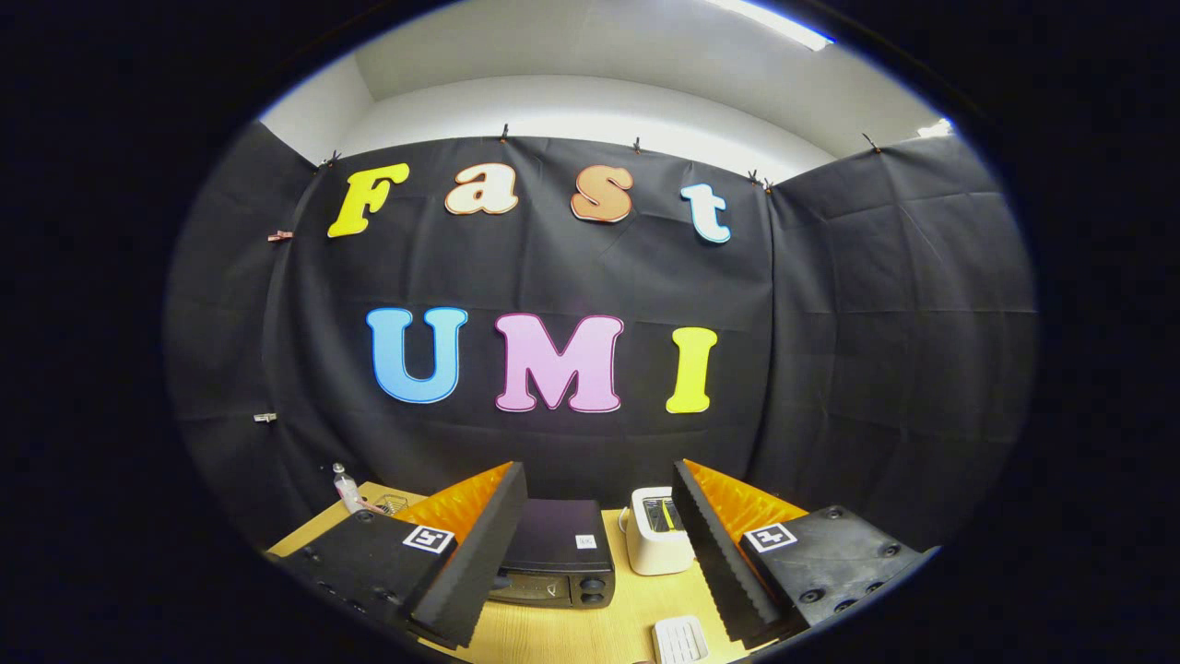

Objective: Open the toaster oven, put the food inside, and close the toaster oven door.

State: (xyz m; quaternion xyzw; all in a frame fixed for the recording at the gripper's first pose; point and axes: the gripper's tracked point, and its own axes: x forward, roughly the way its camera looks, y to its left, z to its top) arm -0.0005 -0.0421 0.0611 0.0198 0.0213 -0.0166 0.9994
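- Our gripper (590, 563) hangs above the table (572, 636), fingers spread wide, holding nothing
- We see the oven (558, 553) between the fingers, mid-table, door closed
- A white toaster (653, 535) stands just beside the oven
- A bottle (347, 489) stands at the table's far corner

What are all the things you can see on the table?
toaster oven: one, black, door closed, on the table just ahead of the fingers
toaster: one, white, beside the oven, beyond the fingers
white slotted thing: one, near the table's front edge, between the fingers; cannot tell what it is
bottle: one, clear, far corner of the table
table: one, light wood
gripper: one, jaws wide open, holding nothing, above the table
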